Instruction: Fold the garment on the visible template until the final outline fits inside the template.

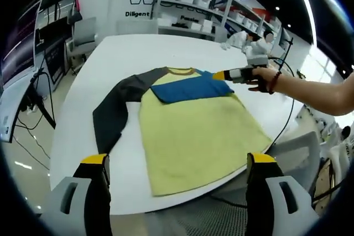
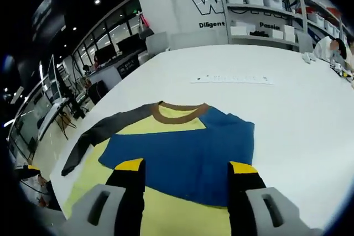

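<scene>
A yellow shirt point(image 1: 199, 131) lies flat on the white round table point(image 1: 83, 114), its brown collar point(image 1: 181, 71) at the far side. Its blue sleeve point(image 1: 191, 88) is folded across the chest, while the dark grey sleeve point(image 1: 113, 111) stretches out to the left. My left gripper point(image 1: 177, 158) hovers open over the hem at the near table edge, holding nothing. My right gripper point(image 1: 229, 74), in a person's hand, sits by the shirt's right shoulder. In the right gripper view, the right gripper point(image 2: 186, 165) is open just above the blue sleeve point(image 2: 182, 153), below the collar point(image 2: 178, 113).
A strip of paper point(image 2: 232, 78) lies on the table beyond the collar. Shelves with white bins point(image 1: 193, 4) and a lettered wall stand behind. Small white items point(image 1: 238, 40) sit at the far right edge. A cable point(image 1: 287, 114) hangs off the right side. Chairs and desks point(image 1: 83, 31) are on the left.
</scene>
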### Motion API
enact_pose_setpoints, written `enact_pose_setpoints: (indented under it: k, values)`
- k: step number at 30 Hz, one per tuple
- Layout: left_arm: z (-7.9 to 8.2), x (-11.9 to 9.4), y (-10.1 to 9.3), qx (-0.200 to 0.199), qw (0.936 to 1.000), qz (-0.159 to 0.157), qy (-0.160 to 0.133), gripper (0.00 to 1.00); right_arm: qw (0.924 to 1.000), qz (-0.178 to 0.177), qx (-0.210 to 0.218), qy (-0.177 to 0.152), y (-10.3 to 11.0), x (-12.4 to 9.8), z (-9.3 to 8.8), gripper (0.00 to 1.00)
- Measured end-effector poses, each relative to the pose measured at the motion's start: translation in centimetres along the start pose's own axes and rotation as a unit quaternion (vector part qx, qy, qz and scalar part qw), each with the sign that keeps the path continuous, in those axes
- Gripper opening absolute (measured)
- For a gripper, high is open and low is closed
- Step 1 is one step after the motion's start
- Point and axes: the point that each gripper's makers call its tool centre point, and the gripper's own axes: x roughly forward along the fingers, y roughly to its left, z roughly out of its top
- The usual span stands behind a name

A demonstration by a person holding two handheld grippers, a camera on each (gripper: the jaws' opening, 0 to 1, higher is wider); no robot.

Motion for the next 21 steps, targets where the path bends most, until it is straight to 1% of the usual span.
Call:
enact_pose_setpoints:
  k: [5,6,12,14,15,17,18,21]
  values:
    - [-0.2,0.0,0.2,-0.001,1.0,0.003,0.002,0.99,0.9997,-0.017,0.016,0.0,-1.3,-0.3,-0.5,0.5]
    - [-0.3,0.0,0.3,0.003,1.0,0.007,0.004,0.99,0.9992,-0.027,0.03,0.002,-2.6,-0.8,-1.5,0.5]
    - [-0.2,0.0,0.3,0.006,1.0,0.008,0.001,0.99,0.9983,-0.053,0.024,0.003,-4.9,-1.4,-2.5,0.38]
    - [-0.2,0.0,0.3,0.006,1.0,0.007,0.001,0.99,0.9979,-0.058,0.029,0.007,-5.5,-1.4,-3.0,0.34]
    - [-0.1,-0.1,0.3,0.005,1.0,0.009,-0.001,0.99,0.9975,-0.059,0.038,0.008,-5.8,-1.4,-3.4,0.32]
    - [-0.2,-0.1,0.5,0.003,0.9999,0.011,-0.001,0.99,0.9973,-0.06,0.041,0.01,-6.0,-1.3,-3.8,0.25]
    - [-0.1,-0.2,0.5,0.004,0.9999,0.012,-0.002,0.99,0.9973,-0.06,0.039,0.014,-6.1,-1.4,-4.1,0.18]
    - [0.0,-0.3,0.7,0.003,0.9999,0.014,-0.005,0.99,0.9975,-0.06,0.029,0.026,-6.3,-1.4,-5.0,0.04]
